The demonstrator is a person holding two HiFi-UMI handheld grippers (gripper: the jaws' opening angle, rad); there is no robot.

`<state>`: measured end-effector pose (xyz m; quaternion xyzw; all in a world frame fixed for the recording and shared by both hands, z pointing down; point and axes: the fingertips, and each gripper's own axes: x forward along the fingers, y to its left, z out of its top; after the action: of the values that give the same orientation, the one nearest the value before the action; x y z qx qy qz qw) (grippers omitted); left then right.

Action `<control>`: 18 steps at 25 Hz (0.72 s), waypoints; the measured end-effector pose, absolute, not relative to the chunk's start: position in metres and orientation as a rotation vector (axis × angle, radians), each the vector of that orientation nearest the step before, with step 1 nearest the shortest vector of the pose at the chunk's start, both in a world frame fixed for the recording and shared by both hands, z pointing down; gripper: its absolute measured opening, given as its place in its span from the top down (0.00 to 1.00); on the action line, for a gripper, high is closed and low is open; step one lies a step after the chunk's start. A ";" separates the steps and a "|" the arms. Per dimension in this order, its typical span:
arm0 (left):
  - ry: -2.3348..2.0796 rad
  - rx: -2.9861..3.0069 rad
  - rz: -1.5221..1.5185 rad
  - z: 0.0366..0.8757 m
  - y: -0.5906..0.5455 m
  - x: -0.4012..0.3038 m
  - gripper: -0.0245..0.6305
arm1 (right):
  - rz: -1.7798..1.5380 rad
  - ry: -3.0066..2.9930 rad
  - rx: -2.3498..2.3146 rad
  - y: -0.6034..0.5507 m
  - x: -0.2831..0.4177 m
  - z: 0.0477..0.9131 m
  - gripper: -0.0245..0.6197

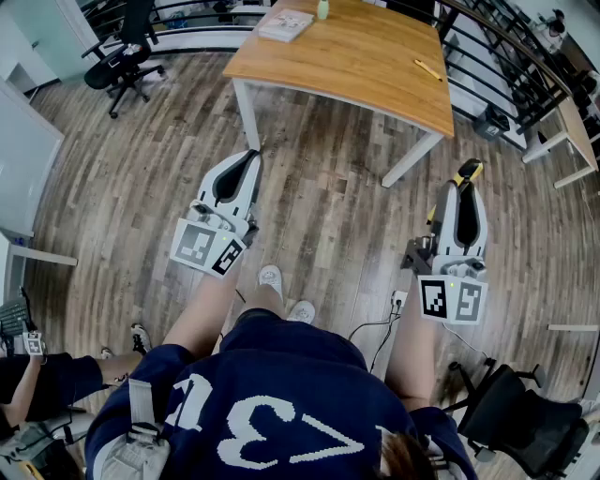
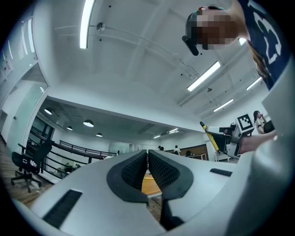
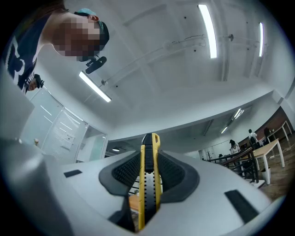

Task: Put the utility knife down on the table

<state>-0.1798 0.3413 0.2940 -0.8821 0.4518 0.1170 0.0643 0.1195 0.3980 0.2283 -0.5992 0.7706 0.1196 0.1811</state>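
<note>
The utility knife (image 3: 148,179) is clamped between the fingers of the right gripper (image 3: 148,156), short of the counter (image 1: 356,56) and not resting on it. It stands on edge between the two ribbed pads. Its yellow body runs along the fingers, the black slider strip faces the camera, and its end pokes out past the fingertips.

In the head view the right gripper (image 1: 466,187) hangs over the wood floor (image 1: 328,206) on the near side of the counter, just off its right front corner. The knife's yellow end (image 1: 470,171) points toward that corner.

The left gripper (image 1: 251,157) is held near the counter's left front leg, also over the floor. In its own view its fingers (image 2: 133,170) are pressed together with nothing between them.

A book (image 1: 286,25) lies at the counter's far edge, and a thin yellow item (image 1: 428,68) lies near its right edge.
</note>
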 end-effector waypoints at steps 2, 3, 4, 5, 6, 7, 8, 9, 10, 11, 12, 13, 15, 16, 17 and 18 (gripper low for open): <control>1.360 -2.661 0.350 0.292 0.341 -0.178 0.93 | 0.345 2.177 -1.684 0.397 0.118 0.226 0.76; 1.358 -2.660 0.348 0.292 0.341 -0.177 0.93 | 0.347 2.180 -1.681 0.396 0.118 0.225 0.76; 1.357 -2.658 0.348 0.291 0.341 -0.177 0.93 | 0.345 2.185 -1.680 0.395 0.117 0.225 0.76; 1.357 -2.657 0.348 0.290 0.341 -0.176 0.93 | 0.338 2.193 -1.682 0.393 0.116 0.227 0.76; 1.354 -2.655 0.350 0.288 0.340 -0.176 0.93 | 0.324 2.200 -1.683 0.390 0.116 0.228 0.76; 1.351 -2.654 0.351 0.287 0.339 -0.175 0.93 | 0.305 2.201 -1.684 0.388 0.117 0.230 0.76; 1.347 -2.654 0.351 0.286 0.337 -0.175 0.93 | 0.285 2.196 -1.681 0.385 0.118 0.232 0.75; 1.344 -2.655 0.349 0.286 0.335 -0.174 0.93 | 0.265 2.188 -1.678 0.382 0.119 0.233 0.75; 1.342 -2.657 0.346 0.287 0.331 -0.172 0.93 | 0.248 2.182 -1.676 0.378 0.121 0.235 0.75; 1.342 -2.659 0.343 0.287 0.327 -0.171 0.93 | 0.237 2.182 -1.676 0.374 0.123 0.236 0.75; 1.342 -2.660 0.342 0.288 0.321 -0.169 0.93 | 0.233 2.185 -1.678 0.368 0.125 0.238 0.75; 1.343 -2.662 0.342 0.288 0.313 -0.167 0.93 | 0.234 2.189 -1.681 0.362 0.126 0.238 0.75; 1.340 -2.667 0.348 0.289 0.293 -0.163 0.93 | 0.240 2.192 -1.688 0.346 0.129 0.238 0.75; 1.335 -2.671 0.352 0.289 0.281 -0.161 0.93 | 0.244 2.192 -1.691 0.335 0.130 0.237 0.75; 1.327 -2.676 0.355 0.289 0.268 -0.158 0.93 | 0.248 2.192 -1.694 0.323 0.131 0.236 0.75; 1.317 -2.680 0.357 0.288 0.254 -0.156 0.93 | 0.253 2.193 -1.697 0.309 0.131 0.235 0.76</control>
<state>-0.1556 0.2540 0.2882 -0.8891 0.4371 0.1185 0.0671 0.1315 0.3095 0.2349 -0.5996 0.7752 0.0895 0.1776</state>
